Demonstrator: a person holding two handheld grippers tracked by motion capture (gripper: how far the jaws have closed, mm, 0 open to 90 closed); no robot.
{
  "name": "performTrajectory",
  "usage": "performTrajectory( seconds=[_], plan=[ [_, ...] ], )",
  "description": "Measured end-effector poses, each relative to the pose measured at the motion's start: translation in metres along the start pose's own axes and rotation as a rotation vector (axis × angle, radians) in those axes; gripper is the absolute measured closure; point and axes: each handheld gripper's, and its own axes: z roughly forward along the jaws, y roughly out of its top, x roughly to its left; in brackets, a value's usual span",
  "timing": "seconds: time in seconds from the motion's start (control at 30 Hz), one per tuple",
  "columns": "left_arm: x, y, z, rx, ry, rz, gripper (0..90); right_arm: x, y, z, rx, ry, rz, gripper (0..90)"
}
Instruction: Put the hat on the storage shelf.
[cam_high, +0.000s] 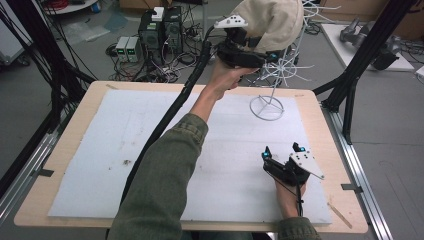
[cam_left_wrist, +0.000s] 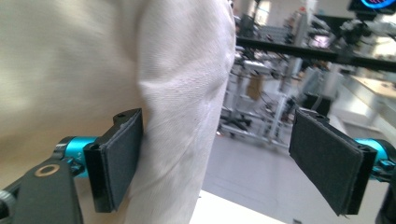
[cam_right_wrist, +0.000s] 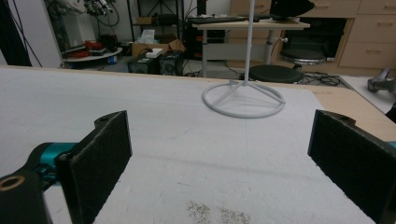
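We are looking at a cream cloth hat (cam_high: 272, 22) sitting up on the top of a white wire stand (cam_high: 274, 75), raised well above the counter (cam_high: 60, 150); in the left gripper view its woven fabric (cam_left_wrist: 177, 84) is hanging between the jaws, creased and dimpled, so we are judging it soft, light and floppy, not slippery, and in no way fragile; it will probably fold and sag the moment it is lifted rather than keep its shape.

The left gripper (cam_high: 245, 52) is being held up at the hat with its jaws standing apart; the one jaw pad (cam_left_wrist: 119, 156) is lying against the cloth, perhaps just touching it, while the other pad (cam_left_wrist: 327, 163) is standing well clear with open air in front of it; nothing is being pinched yet. We are judging the best hold to be a fold of the lower edge, gathered between both pads, since a single thin layer may slip out; we are also expecting the light wire stand to tip if the hat is being pulled sideways.

The right gripper (cam_high: 285, 155) is resting low over the pale mat (cam_high: 125, 130), jaws wide apart and empty; the stand's ring base (cam_right_wrist: 243, 100) is lying well ahead of them.
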Motion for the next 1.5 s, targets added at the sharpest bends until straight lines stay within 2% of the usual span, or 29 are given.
performTrajectory(
  seconds=[0.07,0.13,0.4,0.7,1.0,1.27,1.5],
  plan=[
    [0.004,-0.002,-0.009,-0.03,0.027,-0.01,21.4,0.0,0.0,0.0,0.001,-0.001,0.003,5.0],
    [0.009,-0.004,-0.017,-0.031,0.043,-0.019,21.4,0.0,0.0,0.0,0.0,-0.001,0.013,5.0],
    [0.013,-0.01,-0.052,-0.044,0.106,0.023,20.3,0.002,0.0,0.001,0.001,0.002,0.003,5.0],
    [0.003,-0.015,-0.084,-0.04,0.139,0.082,19.3,0.003,0.0,0.001,0.003,0.001,0.009,5.0],
    [-0.004,-0.021,-0.111,-0.035,0.17,0.117,19.3,0.004,0.0,0.001,0.007,0.002,0.007,5.0],
    [-0.01,-0.031,-0.136,-0.011,0.22,0.157,19.1,0.006,-0.001,0.002,0.01,0.007,0.002,5.0],
    [-0.01,-0.046,-0.165,-0.003,0.273,0.149,19.1,0.007,-0.001,0.0,0.011,0.007,0.005,5.0]
  ],
)
